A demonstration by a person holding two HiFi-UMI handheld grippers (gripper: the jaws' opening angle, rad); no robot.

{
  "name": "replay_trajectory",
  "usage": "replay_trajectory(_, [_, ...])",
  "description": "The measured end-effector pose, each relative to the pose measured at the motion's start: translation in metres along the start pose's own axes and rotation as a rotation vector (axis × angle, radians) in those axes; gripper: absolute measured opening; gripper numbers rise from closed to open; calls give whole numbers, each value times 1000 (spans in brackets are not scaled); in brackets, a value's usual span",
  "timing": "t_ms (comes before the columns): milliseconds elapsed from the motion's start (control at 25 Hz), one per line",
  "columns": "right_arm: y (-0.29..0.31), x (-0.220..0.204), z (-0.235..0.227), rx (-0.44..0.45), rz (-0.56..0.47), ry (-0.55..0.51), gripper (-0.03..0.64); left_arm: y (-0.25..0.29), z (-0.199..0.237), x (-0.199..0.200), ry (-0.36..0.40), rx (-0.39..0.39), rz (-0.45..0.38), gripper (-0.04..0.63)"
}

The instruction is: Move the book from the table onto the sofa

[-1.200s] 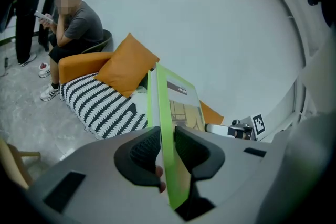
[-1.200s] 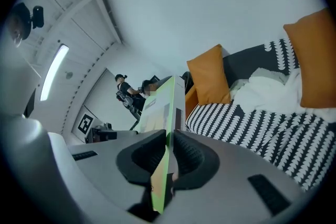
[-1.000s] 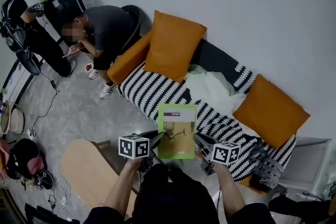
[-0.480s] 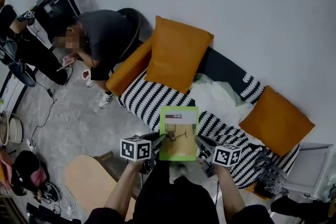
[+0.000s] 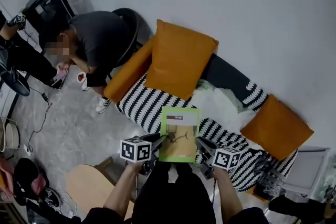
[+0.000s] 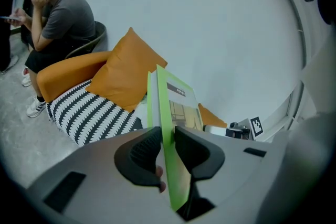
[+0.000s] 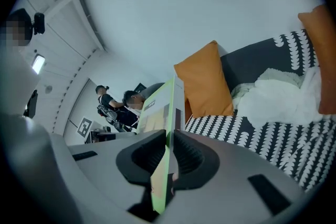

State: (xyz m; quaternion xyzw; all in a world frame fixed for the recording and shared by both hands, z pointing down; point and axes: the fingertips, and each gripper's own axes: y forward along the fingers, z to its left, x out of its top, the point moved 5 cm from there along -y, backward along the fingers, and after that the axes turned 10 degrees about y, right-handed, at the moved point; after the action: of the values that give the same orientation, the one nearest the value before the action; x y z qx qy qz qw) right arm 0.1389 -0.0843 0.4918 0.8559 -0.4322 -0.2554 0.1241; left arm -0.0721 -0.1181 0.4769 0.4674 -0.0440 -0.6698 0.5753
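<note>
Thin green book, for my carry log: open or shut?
Shut: the thin green book shows only its front cover, and the left tool and right tool each pinch its covers together.

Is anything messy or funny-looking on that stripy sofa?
Yes: a white blanket lies crumpled in a heap on the striped sofa, between the upright orange cushion and the other orange cushion.
</note>
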Motion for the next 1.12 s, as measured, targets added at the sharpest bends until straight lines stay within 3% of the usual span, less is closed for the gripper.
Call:
replay_trajectory(800, [53, 51, -71, -1, 66, 6, 61, 82, 48, 18, -29, 35, 34, 97])
replay_trajectory(1120, [89, 58, -118, -35, 86, 7, 63, 125, 87, -5, -102, 29, 33, 97])
